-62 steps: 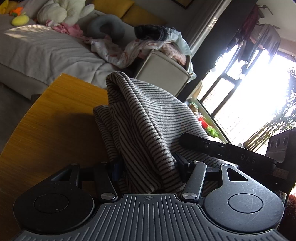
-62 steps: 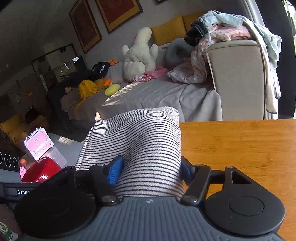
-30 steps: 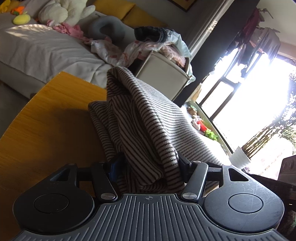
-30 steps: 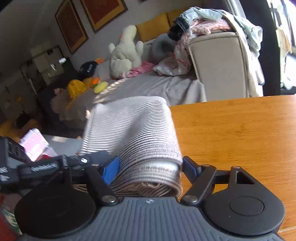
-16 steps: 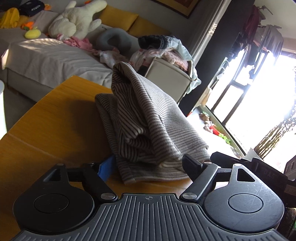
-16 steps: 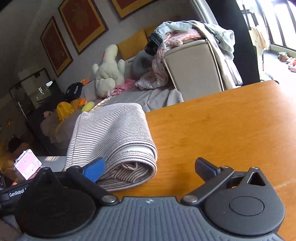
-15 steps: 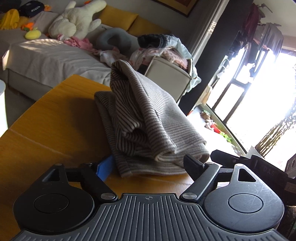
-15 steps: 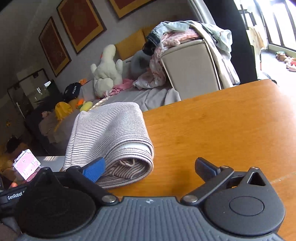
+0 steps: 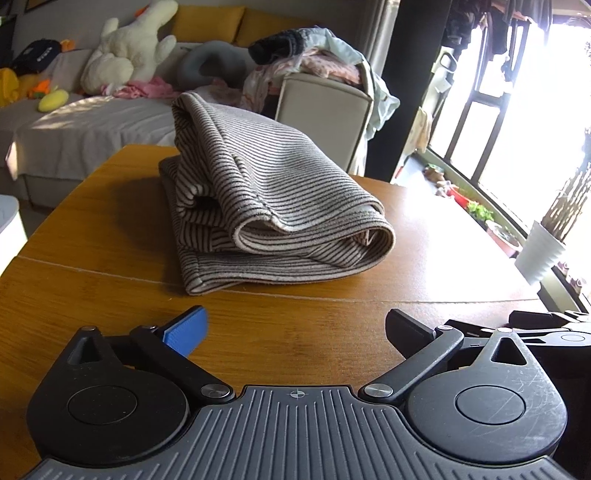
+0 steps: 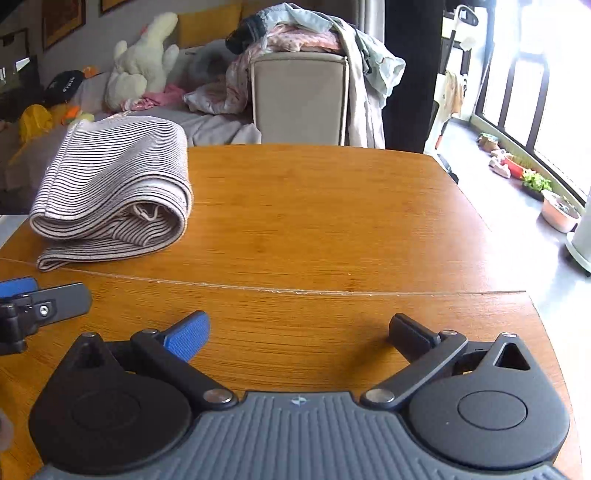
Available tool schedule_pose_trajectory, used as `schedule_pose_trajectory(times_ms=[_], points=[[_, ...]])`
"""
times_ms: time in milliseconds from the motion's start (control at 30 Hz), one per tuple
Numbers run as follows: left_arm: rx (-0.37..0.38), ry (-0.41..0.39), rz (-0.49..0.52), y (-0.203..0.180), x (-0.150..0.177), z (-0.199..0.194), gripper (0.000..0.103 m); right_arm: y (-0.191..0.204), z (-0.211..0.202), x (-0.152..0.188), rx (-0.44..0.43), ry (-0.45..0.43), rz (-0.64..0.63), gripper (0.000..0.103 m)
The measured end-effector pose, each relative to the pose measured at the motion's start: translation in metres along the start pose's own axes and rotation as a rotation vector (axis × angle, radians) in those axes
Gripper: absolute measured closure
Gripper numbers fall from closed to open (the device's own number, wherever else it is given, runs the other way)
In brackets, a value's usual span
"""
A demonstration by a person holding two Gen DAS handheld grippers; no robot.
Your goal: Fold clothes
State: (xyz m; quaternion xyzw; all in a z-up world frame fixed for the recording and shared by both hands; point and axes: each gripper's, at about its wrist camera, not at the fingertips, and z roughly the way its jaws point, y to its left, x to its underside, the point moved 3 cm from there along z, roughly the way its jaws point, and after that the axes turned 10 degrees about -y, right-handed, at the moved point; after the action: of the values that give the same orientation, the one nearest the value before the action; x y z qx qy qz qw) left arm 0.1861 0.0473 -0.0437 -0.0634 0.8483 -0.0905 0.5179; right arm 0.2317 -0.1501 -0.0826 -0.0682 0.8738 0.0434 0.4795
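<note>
- Left wrist view: your left gripper (image 9: 295, 326) hangs over the wooden table (image 9: 92, 236) with its jaws spread wide and nothing between them. Those jaws have just been opening; only bare wood lies in the gap.
- The blue pad (image 9: 186, 328) on one finger is clear of all cloth.
- The striped garment (image 9: 273, 206) lies on the table ahead of that gripper, apart from the fingertips. It is folded over on itself into a thick bundle, the rolled fold facing the camera and a flat hemmed layer under it.
- A seam line runs across the tabletop between the garment and your left gripper.
- Right wrist view: your right gripper (image 10: 299, 326) also stands fully spread and has hold of nothing. Its jaws have just been opening as well, and bare table shows between them.
- From this side the striped garment (image 10: 110, 188) sits at the left part of the table (image 10: 332, 221), well apart from the right fingertips, with the rest of the top bare.
- Your left gripper's fingers (image 10: 55, 301) show at the left edge of this view, near the garment's front hem but not touching it.
- Behind the table stands a beige armchair (image 10: 299, 96) piled with loose clothes (image 10: 314, 29), and a white plush toy (image 10: 140, 59) lies on the couch.
- A white ribbed pot (image 9: 539, 254) stands on the floor by the window.
</note>
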Motion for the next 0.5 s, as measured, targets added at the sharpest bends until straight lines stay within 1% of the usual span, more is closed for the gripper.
schedule_pose_trajectory(times_ms=[100, 500], points=[[-0.014, 0.000, 0.008, -0.0026, 0.0007, 0.0006, 0.000, 0.0017, 0.0030, -0.0012, -0.014, 0.000, -0.015, 0.000], [-0.059, 0.014, 0.057, -0.0075, -0.0015, 0.0070, 0.000, 0.0031, 0.0024, -0.0011, -0.017, -0.004, -0.013, 0.000]])
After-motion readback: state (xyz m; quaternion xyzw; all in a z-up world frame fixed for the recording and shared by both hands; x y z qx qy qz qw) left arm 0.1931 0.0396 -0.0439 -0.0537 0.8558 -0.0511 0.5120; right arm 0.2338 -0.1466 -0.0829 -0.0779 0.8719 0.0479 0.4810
